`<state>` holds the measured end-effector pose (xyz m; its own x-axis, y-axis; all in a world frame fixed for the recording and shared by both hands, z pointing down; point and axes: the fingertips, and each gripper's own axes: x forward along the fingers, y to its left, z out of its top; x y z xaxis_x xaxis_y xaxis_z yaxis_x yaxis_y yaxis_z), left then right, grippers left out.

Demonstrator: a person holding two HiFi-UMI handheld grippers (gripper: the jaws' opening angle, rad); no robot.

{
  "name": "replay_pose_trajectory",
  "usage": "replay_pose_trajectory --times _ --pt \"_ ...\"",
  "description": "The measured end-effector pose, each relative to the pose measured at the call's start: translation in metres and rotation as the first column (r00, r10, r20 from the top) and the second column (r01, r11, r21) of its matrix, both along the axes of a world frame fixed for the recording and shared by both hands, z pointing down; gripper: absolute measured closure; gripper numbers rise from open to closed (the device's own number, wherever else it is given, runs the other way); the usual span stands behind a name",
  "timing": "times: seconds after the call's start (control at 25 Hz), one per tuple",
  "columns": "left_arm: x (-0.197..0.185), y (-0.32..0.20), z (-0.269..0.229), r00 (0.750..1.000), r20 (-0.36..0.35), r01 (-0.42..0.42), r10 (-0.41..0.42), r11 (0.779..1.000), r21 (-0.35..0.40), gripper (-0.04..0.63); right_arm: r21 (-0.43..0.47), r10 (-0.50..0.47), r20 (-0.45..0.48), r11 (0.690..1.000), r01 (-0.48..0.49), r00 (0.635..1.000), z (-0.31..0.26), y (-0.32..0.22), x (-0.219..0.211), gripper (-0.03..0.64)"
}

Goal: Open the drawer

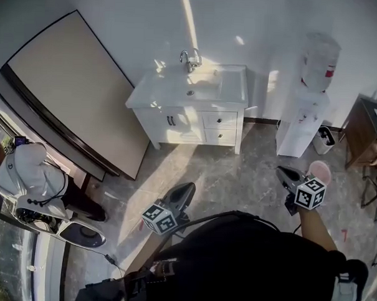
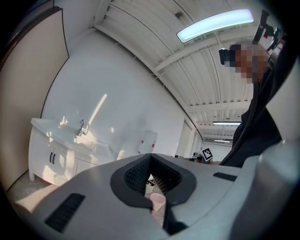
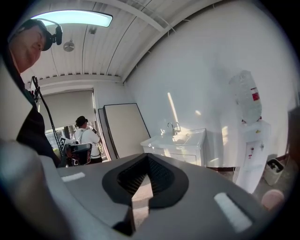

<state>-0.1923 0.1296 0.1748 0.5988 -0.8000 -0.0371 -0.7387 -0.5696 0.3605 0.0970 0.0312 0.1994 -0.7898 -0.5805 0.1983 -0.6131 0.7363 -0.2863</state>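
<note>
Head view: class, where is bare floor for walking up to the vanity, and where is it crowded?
Bare floor runs before the vanity, between the leaning panel and water dispenser. Crowded right: bin, dark table.

Right gripper [image 3: 146, 157]: jaw tips together, nothing between them, pointing into the room. Beyond the jaws, a white vanity [image 3: 180, 146] stands against the white wall, with a tap [image 3: 173, 127] on top. To its right is a water dispenser [image 3: 253, 150] carrying a bottle [image 3: 247, 96], with a bin [image 3: 273, 171] just beside it. A pink cup [image 3: 273, 199] sits at lower right. Left of the vanity, a large panel [image 3: 123, 129] leans on the wall. A person [image 3: 84, 137] in a white top stands far left. Ceiling light [image 3: 75, 18] on.
</note>
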Motion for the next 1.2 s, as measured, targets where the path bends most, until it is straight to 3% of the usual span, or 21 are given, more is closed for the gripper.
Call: replay_pose_trajectory --times 0.32,0.6,0.96,1.2 --pt "-0.098 -0.045 -0.004 1.0 -0.004 -0.026 0.026 1.0 0.011 0.597 0.001 0.004 -0.017 1.0 -0.004 1.0 -0.003 -0.032 -0.103 0.623" --pt "-0.15 -0.069 0.008 1.0 -0.014 0.016 -0.016 1.0 -0.006 0.597 -0.013 -0.034 -0.043 0.999 0.033 0.999 0.006 -0.059 -0.149 0.621" --pt "-0.141 -0.124 0.017 0.993 0.004 0.115 -0.115 0.993 -0.036 0.597 -0.032 -0.115 -0.014 0.993 0.114 0.993 0.019 -0.148 -0.146 0.621" --pt "-0.082 -0.186 0.004 0.989 0.009 0.15 -0.149 0.988 -0.027 0.597 -0.017 -0.182 0.0 0.983 0.182 0.983 0.01 -0.226 -0.11 0.621"
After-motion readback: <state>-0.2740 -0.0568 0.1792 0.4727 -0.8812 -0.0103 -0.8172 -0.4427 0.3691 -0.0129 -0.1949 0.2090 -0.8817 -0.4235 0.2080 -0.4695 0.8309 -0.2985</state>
